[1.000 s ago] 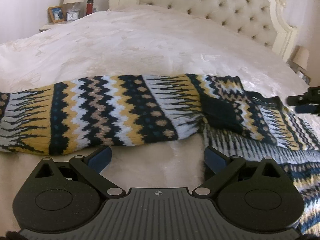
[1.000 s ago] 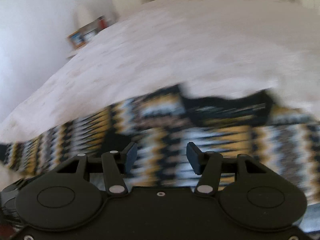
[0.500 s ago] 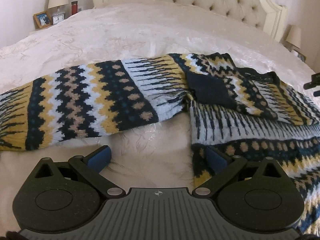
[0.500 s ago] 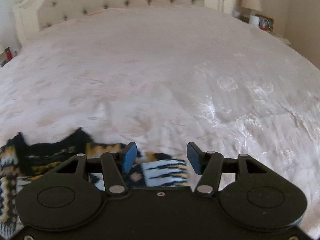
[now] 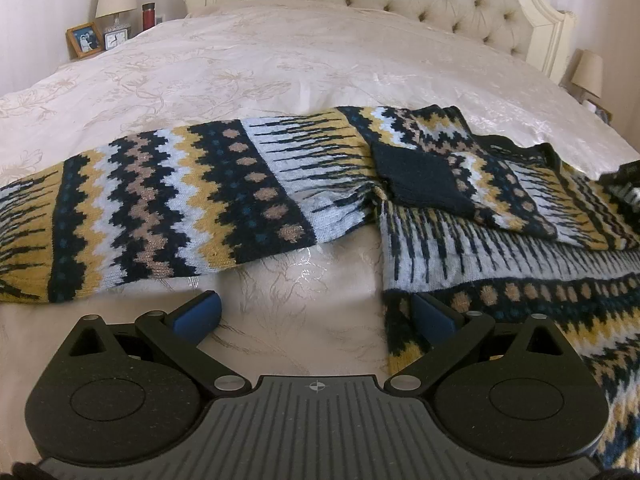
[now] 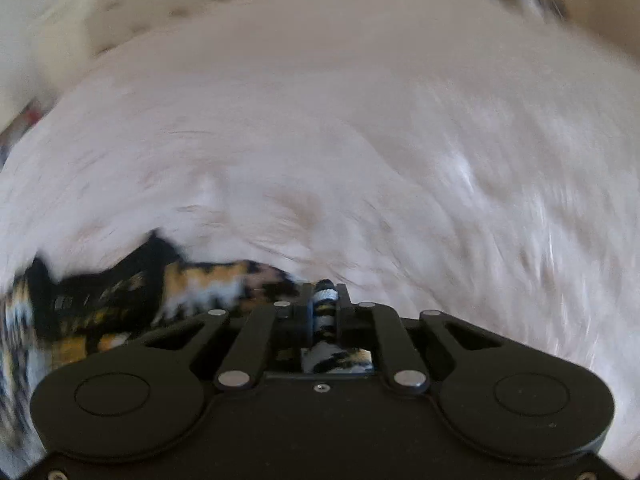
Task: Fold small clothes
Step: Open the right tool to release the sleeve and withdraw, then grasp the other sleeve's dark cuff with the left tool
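Sweater (image 5: 248, 200) on bed (image 5: 280, 64), 1 sleeve folded in, 1 outstretched; right gripper (image 6: 324, 312) just closed, pinching knit edge; left gripper (image 5: 316, 316) spread, empty; folding barely begun.

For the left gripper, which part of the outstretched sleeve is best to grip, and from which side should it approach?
Probably the near edge of the sleeve, about mid-length. It lies flat across the bed cover and that edge faces the left gripper, whose jaws stand open just short of it. Come in low from the near side, so one finger can slide under the knit.
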Motion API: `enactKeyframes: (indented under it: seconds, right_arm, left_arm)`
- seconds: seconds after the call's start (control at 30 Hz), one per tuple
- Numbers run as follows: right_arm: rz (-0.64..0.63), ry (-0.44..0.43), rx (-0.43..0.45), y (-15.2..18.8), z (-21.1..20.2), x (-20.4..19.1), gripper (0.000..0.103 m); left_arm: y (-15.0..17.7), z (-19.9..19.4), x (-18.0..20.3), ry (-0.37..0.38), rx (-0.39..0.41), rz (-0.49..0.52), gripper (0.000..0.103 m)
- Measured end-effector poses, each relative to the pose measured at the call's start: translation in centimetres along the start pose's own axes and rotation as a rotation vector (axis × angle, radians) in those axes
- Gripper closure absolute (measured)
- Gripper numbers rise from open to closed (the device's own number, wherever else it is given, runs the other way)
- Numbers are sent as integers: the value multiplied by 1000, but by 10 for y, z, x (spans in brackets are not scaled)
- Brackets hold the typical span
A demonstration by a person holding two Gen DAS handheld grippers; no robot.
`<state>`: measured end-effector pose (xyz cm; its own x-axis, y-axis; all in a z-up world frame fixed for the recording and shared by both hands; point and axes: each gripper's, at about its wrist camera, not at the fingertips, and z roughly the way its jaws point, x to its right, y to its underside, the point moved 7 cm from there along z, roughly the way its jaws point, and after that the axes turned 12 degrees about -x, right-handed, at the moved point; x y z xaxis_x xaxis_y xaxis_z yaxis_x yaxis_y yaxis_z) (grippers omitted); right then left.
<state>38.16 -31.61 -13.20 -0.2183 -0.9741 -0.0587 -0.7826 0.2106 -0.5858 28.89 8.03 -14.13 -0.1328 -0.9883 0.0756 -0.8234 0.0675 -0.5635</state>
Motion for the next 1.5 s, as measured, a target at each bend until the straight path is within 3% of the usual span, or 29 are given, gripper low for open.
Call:
enactKeyframes:
  seconds: [0.07,0.17,0.23,0.3,0.37,0.43,0.53,0.67,0.8,1.07,1.27,1.5]
  right_arm:
    - [-33,75,57,-3,-9,-1,87]
    - [72,141,-40,-1,7,19,87]
    - [73,160,-82,3,15,21,83]
    - [100,147,-41,4,7,18,59]
    - [146,106,25,3,-11,16,14]
    - [159,70,85,3,-32,11,14]
    - [175,-10,101,3,-63,3,13]
    - [223,-111,91,21,-106,-10,6]
    - [246,-173,71,49,-141,-24,5]
    - [217,-206,41,117,-175,-54,1]
    - [167,-213,26,161,-181,-78,1]
    - [128,-224,42,207,-179,-93,1]
  left_arm:
    - [0,0,0,-1,0,0,1]
    - [0,0,-1,0,4,-1,1]
    - [0,1,-1,2,8,-3,1]
    - [-1,1,-1,1,10,-5,1]
    - [-1,1,0,-1,13,-4,1]
    - [-1,1,0,-2,16,-4,0]
    - [2,1,-1,-2,30,-8,0]
    - [3,1,-1,-2,50,-5,0]
    - [4,0,-3,15,54,-4,0]
    - [16,-14,-3,9,24,-2,1]
    - [31,-35,-14,45,-1,-45,1]
    - [38,-65,-48,-3,19,-93,1]
